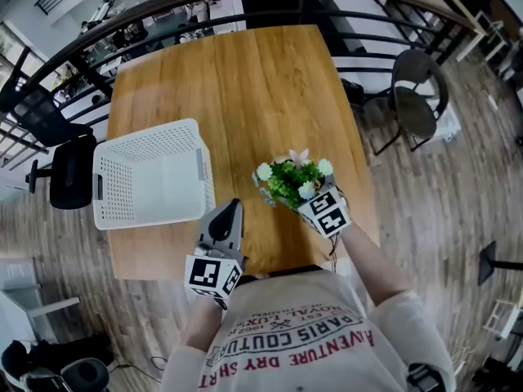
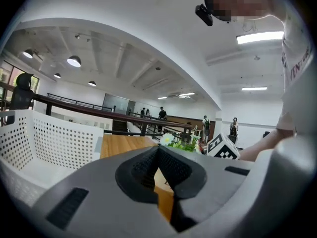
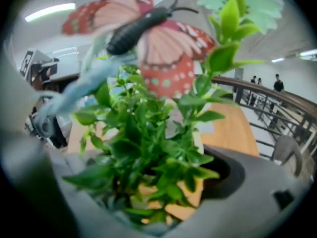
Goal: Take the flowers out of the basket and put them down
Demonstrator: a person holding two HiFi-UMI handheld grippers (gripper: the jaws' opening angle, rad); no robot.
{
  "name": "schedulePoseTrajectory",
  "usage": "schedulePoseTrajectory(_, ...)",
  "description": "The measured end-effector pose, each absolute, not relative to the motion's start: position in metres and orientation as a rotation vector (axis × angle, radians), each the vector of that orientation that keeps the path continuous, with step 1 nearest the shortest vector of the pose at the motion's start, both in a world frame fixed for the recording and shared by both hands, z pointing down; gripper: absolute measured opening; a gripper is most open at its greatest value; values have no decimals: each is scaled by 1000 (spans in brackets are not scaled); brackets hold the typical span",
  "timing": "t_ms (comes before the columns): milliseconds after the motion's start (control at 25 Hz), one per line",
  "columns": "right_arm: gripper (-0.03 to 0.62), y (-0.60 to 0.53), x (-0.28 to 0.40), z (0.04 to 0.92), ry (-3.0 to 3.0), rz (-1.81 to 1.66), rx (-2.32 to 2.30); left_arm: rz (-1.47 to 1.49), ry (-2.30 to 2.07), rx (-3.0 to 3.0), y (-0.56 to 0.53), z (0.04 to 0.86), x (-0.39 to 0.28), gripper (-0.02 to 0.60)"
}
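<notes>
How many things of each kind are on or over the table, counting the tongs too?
Basket: 1
Flower bunch: 1
Toy butterfly on the bunch: 1
Tongs: 2, the left tongs shut and empty, the right tongs shut on the flower bunch
Total: 5

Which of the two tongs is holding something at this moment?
The right tongs: they are shut on the flowers. The left tongs are shut too, but with nothing between them, near the white basket.
</notes>
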State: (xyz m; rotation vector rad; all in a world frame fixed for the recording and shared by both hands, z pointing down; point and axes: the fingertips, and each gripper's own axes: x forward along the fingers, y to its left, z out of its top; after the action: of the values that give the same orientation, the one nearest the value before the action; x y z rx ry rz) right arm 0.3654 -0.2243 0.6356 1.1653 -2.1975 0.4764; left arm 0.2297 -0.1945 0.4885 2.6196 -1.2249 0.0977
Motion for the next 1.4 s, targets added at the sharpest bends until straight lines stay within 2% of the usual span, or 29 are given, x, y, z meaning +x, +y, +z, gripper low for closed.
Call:
schedulePoseTrajectory(320, 501, -218, 371, 704, -2124, 535, 1137, 182, -1237, 2552, -190, 517, 229, 15)
schedulePoseTrajectory(720, 502, -231, 367, 720, -2181, 529, 1206, 205, -1211, 2540, -186, 519, 236, 15)
schedulePoseTrajectory(960, 502, -230, 360, 702, -2211, 444, 1213, 173, -1192, 2547, -190, 509, 238, 15)
schedulePoseTrajectory(1160, 502, -214, 380, 678, -2192, 416, 1296, 147, -1156, 2565, -187, 501, 250, 15)
schedulePoseTrajectory(1400, 500, -194, 391, 601, -2229, 344, 1468, 128, -1111, 2619, -187, 481, 243, 15)
